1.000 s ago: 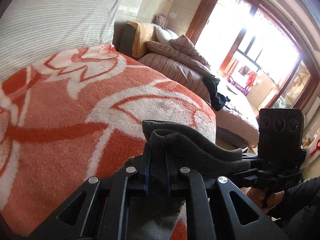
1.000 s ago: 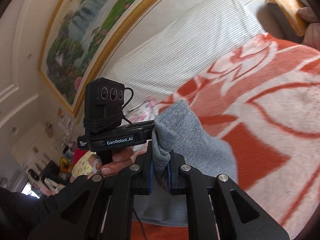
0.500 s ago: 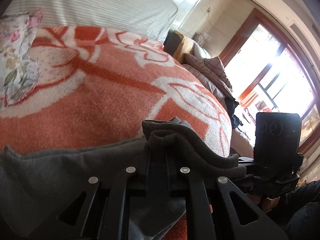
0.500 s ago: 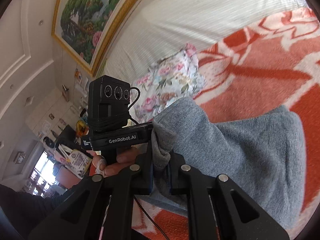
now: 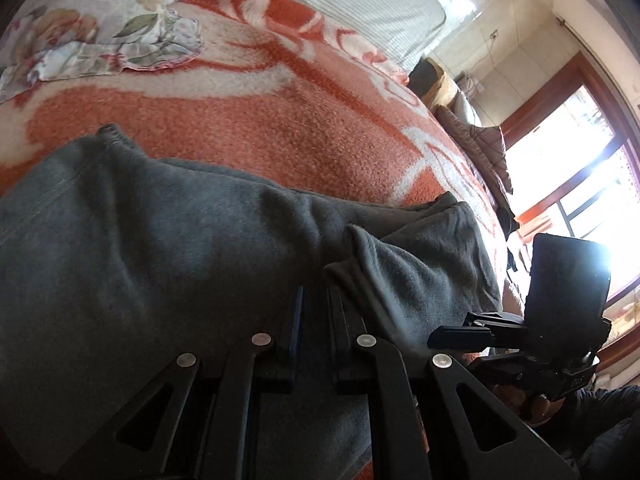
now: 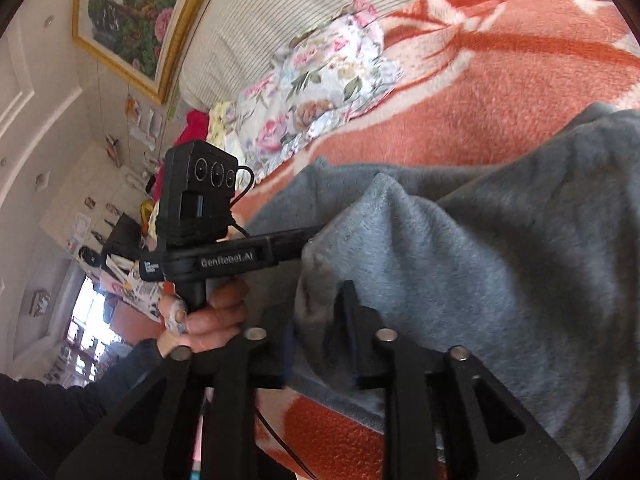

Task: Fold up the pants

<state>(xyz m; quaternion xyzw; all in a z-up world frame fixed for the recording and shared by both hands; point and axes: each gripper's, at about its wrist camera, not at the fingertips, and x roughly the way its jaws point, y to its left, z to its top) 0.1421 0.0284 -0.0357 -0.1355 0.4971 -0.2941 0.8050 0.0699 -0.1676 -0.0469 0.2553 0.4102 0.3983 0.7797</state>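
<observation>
A floral pillow [image 5: 96, 28] lies at the head of the bed, on an orange and white blanket [image 5: 280, 128] with a rough, fuzzy pile. Behind it stands a striped headboard [image 6: 320, 12], and above that hangs a painting [image 6: 132, 12] in a gold frame. Further along the wall there is a sofa [image 5: 476, 140] with brown covers, and a bright window [image 5: 580, 184] with a red-brown frame.

The pants [image 5: 168, 264] are grey, soft and fleecy. They lie on the blanket, near the edge of the bed, and fill the lower half of both views. Their long axis runs across the bed, roughly from the left gripper's side toward the pillow side; 1 hem or waist corner [image 5: 108, 132] points to the pillow. The cloth is doubled over in thick rounded folds.

The left gripper [image 5: 316, 300] is pressed together on a fold of the pants. The right gripper [image 6: 320, 312] also pinches a bunched edge of the pants. The cloth hides the fingertips of both. The 2 grippers are close beside each other, each one showing in the other's view.
</observation>
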